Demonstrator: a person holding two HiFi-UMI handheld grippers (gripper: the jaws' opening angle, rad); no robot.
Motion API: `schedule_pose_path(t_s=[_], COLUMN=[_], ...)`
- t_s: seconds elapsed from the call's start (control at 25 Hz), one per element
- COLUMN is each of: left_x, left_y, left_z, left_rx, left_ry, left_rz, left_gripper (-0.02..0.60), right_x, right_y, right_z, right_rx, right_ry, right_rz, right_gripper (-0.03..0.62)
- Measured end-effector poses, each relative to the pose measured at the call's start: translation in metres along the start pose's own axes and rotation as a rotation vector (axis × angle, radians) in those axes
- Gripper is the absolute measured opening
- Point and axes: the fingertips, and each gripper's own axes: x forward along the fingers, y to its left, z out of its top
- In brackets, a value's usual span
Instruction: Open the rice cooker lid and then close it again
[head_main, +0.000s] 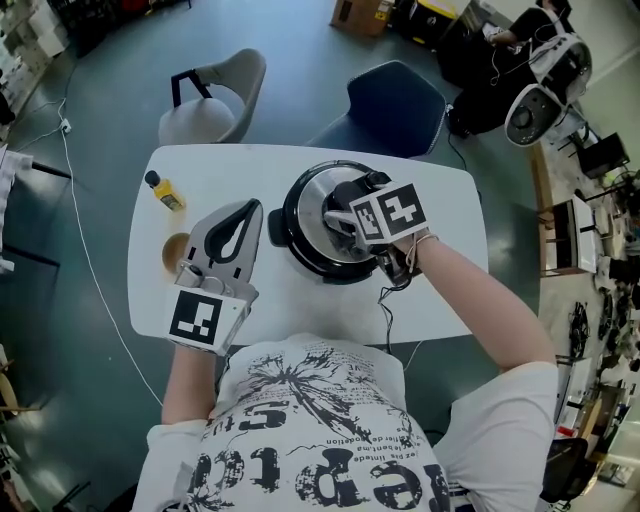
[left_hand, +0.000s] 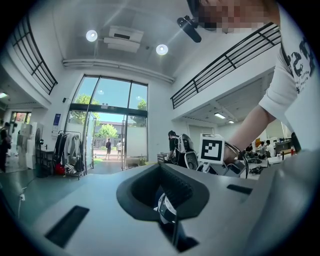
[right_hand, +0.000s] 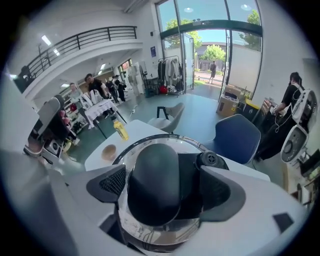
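Observation:
The rice cooker (head_main: 305, 250) stands in the middle of the white table (head_main: 440, 290), its silvery lid down. My right gripper (head_main: 345, 215) points steeply down over the lid. In the right gripper view its jaws stand open (right_hand: 162, 187) on either side of the black lid handle (right_hand: 152, 182); the pads do not press on it. A round black vent knob (right_hand: 209, 159) sits just behind the handle. My left gripper (head_main: 250, 210) is held level to the left of the cooker, fingertips together, holding nothing. In its own view the left gripper (left_hand: 167, 212) shows only a narrow slit.
A yellow bottle (head_main: 165, 192) and a round brown dish (head_main: 175, 252) are on the table's left part, beside the left gripper. The cooker's cord (head_main: 385, 310) runs off the near edge. A grey chair (head_main: 215, 95) and a blue chair (head_main: 390, 105) stand behind the table.

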Motion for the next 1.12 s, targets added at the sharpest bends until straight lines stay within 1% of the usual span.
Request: schedule_pose_path(t_s=[0.16,0.24,0.36,0.44,0.52,0.64,0.68,0.72,0.88,1.0,1.12], left_x=[0.004,0.006,0.010,0.013,0.013,0.018,0.019,0.020,0.024,0.024,0.022], left_y=[-0.013,-0.020,-0.029,-0.036,-0.043,-0.054,-0.057,-0.060,-0.073,-0.080,-0.086], left_z=[0.000,0.001,0.007,0.009,0.006,0.013,0.013,0.013,0.019,0.019,0.017], left_rx=[0.011,0.018,0.027,0.038,0.055,0.051,0.058,0.065,0.059,0.066,0.062], left_ry=[0.001,0.000,-0.006,0.000,0.028,0.013,0.021,0.028,0.010,0.024,0.028], left_rz=[-0.006,-0.006,-0.004,-0.002,0.000,0.003,0.001,-0.001,0.017,0.025,0.030], left_gripper=[0.014,0.014,0.014,0.014,0.014,0.014,0.014,0.014,0.014,0.014,0.014], right_x=[-0.017,-0.029,-0.052,-0.072,-0.092,-0.117,-0.124,-0.130,-0.158,-0.182,-0.197], right_y=[0.001,0.003,0.002,-0.005,-0.014,-0.024,-0.026,-0.026,-0.021,-0.019,-0.019], right_z=[0.004,0.013,0.029,0.038,0.041,0.036,0.032,0.029,0.016,0.011,0.001], right_rx=[-0.013,-0.024,-0.077,-0.114,-0.120,-0.072,-0.066,-0.073,-0.126,-0.144,-0.180], right_ry=[-0.068,-0.128,-0.244,-0.335,-0.429,-0.569,-0.613,-0.653,-0.792,-0.896,-0.957], right_rz=[0.002,0.008,0.006,-0.038,-0.091,-0.133,-0.139,-0.142,-0.113,-0.087,-0.099], right_gripper=[0.476,0.436,0.375,0.267,0.185,0.073,0.035,0.014,0.014,0.014,0.014])
